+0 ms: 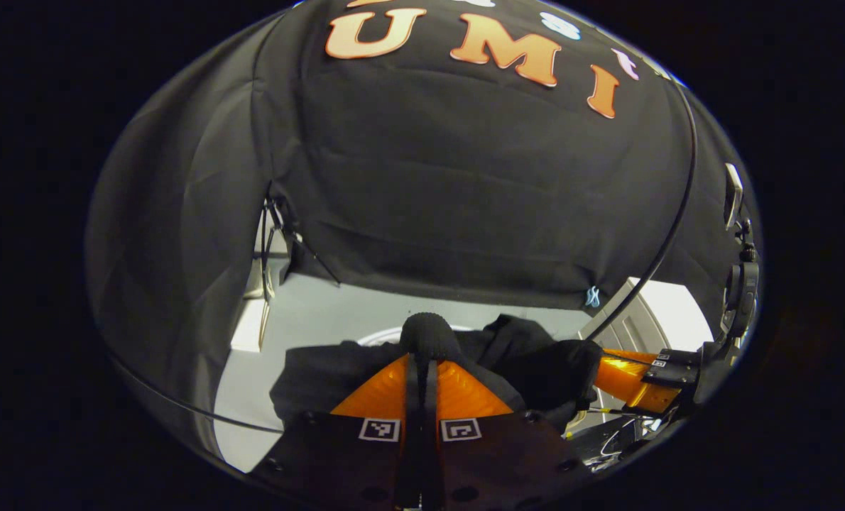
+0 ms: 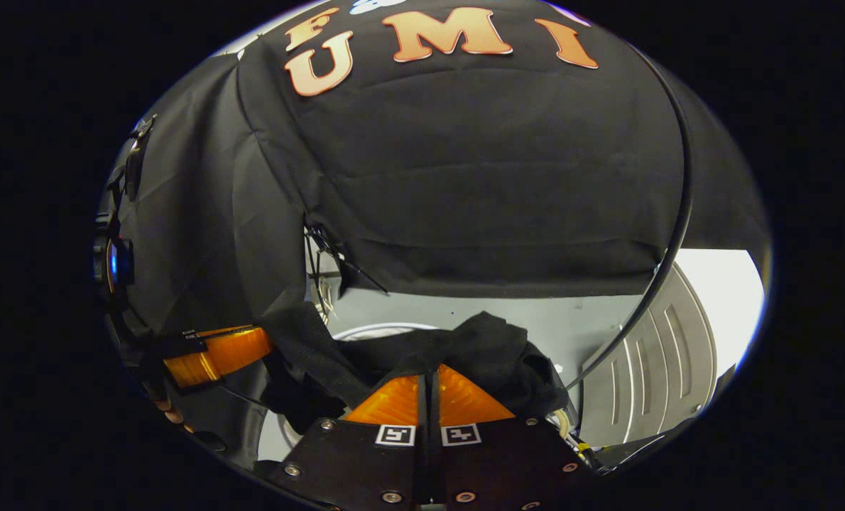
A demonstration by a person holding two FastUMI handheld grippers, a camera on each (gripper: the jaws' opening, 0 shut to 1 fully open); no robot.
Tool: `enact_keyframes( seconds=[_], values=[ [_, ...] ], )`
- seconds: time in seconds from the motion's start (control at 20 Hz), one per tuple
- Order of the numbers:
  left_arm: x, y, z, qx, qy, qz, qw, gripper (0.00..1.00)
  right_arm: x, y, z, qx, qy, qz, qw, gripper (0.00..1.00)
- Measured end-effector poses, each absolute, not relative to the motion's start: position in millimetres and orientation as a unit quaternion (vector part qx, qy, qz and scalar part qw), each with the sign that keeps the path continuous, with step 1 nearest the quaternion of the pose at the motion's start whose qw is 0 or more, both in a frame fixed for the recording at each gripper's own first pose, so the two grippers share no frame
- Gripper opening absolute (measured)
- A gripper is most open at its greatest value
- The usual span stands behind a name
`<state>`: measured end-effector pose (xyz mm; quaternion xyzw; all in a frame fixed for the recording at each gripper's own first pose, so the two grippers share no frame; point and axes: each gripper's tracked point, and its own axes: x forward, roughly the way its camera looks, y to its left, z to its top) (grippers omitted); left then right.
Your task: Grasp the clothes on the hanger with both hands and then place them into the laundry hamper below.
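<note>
A black garment (image 1: pixel 536 362) hangs bunched between the two grippers, above a pale floor. In the left gripper view my left gripper (image 1: pixel 427 333) is shut, with the cloth gathered at its fingertips and spreading to both sides. Off to the right, my right gripper (image 1: pixel 632 380) pinches the other end of the cloth. In the right gripper view my right gripper (image 2: pixel 433 365) is shut, its tips buried in the black garment (image 2: pixel 479 341). There my left gripper (image 2: pixel 266 344) holds a fold of it at the left. A white curved rim (image 2: pixel 373 331), perhaps the hamper, lies low behind the cloth.
The booth's black cloth wall (image 1: pixel 465 199) hangs close ahead. A thin black cable (image 2: pixel 674 234) arcs down the right side. A grey panelled board (image 2: pixel 650 369) stands at the right, and loose wires (image 2: pixel 319 284) hang at the wall's left corner.
</note>
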<state>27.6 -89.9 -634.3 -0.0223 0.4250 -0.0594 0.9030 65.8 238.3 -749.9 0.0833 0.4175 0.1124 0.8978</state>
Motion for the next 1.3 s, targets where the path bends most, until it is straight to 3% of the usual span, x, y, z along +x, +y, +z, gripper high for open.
enact_keyframes(
  seconds=[0.6,0.8,0.9,1.05,1.1,1.15,1.3],
  values=[
    [-24,-82,-760,-0.010,0.531,-0.041,0.846,0.08,25,255,-883,0.047,0.507,0.101,0.855,0.01],
    [-40,-77,-785,-0.003,0.558,-0.031,0.829,0.08,15,255,-904,0.037,0.528,0.095,0.843,0.10],
    [-45,-79,-789,-0.001,0.569,-0.028,0.822,0.17,8,251,-909,0.029,0.538,0.089,0.838,0.12],
    [-51,-80,-790,-0.014,0.576,-0.022,0.817,0.21,1,249,-916,0.022,0.545,0.086,0.833,0.13],
    [-53,-78,-788,-0.014,0.578,-0.018,0.815,0.29,0,248,-918,0.020,0.546,0.086,0.833,0.16],
    [-54,-74,-786,-0.012,0.578,-0.013,0.816,0.24,-1,247,-916,0.017,0.547,0.085,0.833,0.18],
    [-52,-73,-774,-0.028,0.570,-0.010,0.821,0.46,-3,245,-909,0.021,0.543,0.084,0.835,0.33]
  ],
)
